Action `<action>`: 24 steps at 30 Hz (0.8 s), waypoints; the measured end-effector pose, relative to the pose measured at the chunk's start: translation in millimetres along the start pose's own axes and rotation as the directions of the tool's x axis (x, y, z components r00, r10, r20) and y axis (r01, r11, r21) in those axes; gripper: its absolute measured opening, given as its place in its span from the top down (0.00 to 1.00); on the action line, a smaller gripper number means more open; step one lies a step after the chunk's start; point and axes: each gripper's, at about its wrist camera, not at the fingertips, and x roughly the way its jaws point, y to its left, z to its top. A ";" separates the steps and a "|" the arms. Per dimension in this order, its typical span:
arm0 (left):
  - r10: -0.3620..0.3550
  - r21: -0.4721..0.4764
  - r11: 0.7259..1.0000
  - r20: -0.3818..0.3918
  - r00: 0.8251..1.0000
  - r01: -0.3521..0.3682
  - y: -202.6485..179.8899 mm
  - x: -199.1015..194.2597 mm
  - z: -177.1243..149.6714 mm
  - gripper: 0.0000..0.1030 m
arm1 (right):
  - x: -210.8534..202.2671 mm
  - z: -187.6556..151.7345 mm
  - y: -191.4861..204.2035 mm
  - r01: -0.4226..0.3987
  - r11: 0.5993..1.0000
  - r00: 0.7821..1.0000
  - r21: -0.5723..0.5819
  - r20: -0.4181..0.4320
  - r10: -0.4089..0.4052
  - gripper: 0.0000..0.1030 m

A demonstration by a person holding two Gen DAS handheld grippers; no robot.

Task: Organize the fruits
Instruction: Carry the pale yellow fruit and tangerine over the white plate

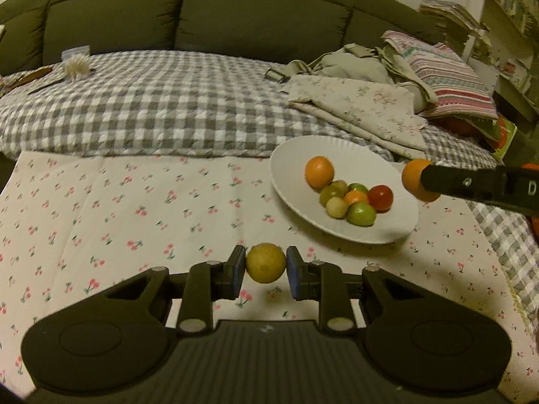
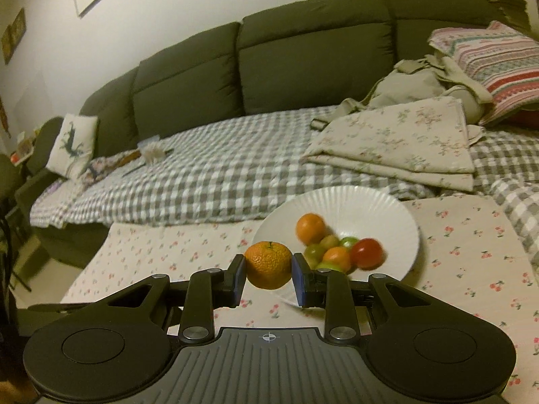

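Observation:
My left gripper (image 1: 265, 269) is shut on a yellow-green round fruit (image 1: 265, 262), held above the cherry-print cloth (image 1: 134, 208). A white fluted plate (image 1: 289, 165) lies to its upper right with several fruits in it: an orange (image 1: 319, 171), a red tomato (image 1: 380, 197) and green ones (image 1: 361, 213). My right gripper (image 2: 268, 271) is shut on a mandarin (image 2: 268, 264) with a small stem, just left of the plate (image 2: 367, 205). In the left wrist view that right gripper (image 1: 421, 181) comes in from the right edge with the mandarin (image 1: 412, 178) over the plate's right rim.
A grey checked blanket (image 1: 168, 111) covers the bed behind the cloth, against a dark green sofa back (image 1: 235, 17). Folded floral fabric (image 1: 357, 107) and a striped pillow (image 1: 448, 77) lie behind the plate. A small cushion (image 2: 72, 144) sits at the far left.

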 end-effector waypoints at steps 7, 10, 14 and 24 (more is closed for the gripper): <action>-0.005 0.048 0.999 0.019 1.000 0.005 -9.3 12.3 9.7 0.76 | -5.5 12.1 -24.8 0.037 0.996 0.999 0.078 0.016 -0.039 0.73; -0.019 0.065 0.998 0.028 0.999 0.017 -15.5 19.2 14.5 0.76 | -3.3 13.6 -40.6 0.061 0.989 0.998 0.134 0.002 -0.062 0.73; -0.037 0.108 0.994 0.037 0.999 0.033 -28.2 30.0 18.6 0.76 | 5.4 10.5 -57.1 0.111 0.977 0.994 0.184 -0.035 -0.107 0.73; -0.083 0.162 0.984 0.047 0.995 0.075 -41.8 58.7 30.8 0.76 | 27.1 0.3 -79.2 0.189 0.956 0.982 0.225 -0.071 -0.178 0.73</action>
